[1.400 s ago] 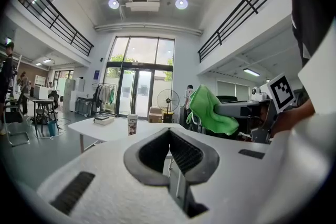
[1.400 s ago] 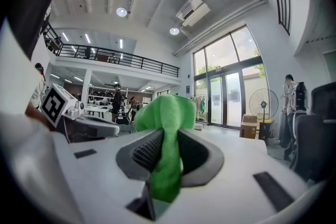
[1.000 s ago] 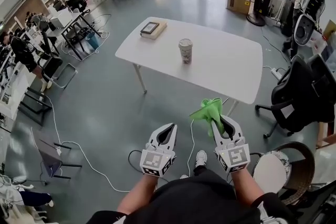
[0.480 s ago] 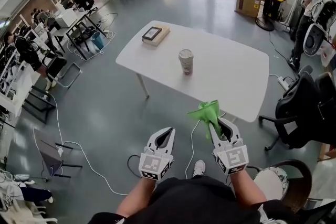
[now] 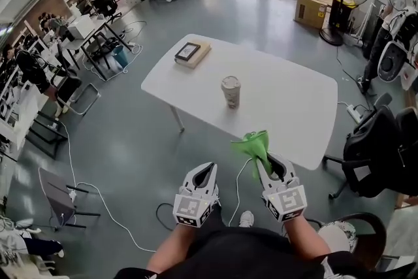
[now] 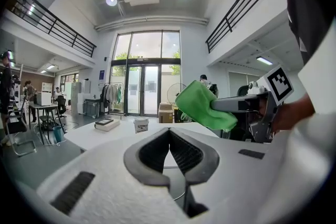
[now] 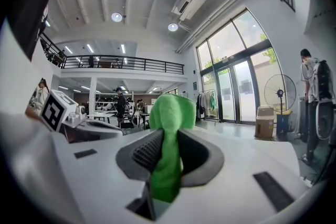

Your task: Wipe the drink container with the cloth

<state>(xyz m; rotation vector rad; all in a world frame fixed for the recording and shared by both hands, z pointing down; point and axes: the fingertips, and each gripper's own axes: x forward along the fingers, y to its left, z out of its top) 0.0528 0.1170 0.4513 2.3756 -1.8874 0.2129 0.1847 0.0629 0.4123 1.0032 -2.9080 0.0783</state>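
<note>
Cloth: green, soft napped fabric. Drink container: paper-looking, matt. Table: white, smooth top, slight sheen. Right gripper: white matt plastic, ribbed dark pads.

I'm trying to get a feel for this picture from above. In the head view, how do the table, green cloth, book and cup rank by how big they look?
1. The table, by far the largest.
2. The cloth and the book look about alike. The cloth is nearer the camera, so I won't rank these two.
3. The cup, the smallest.
</note>
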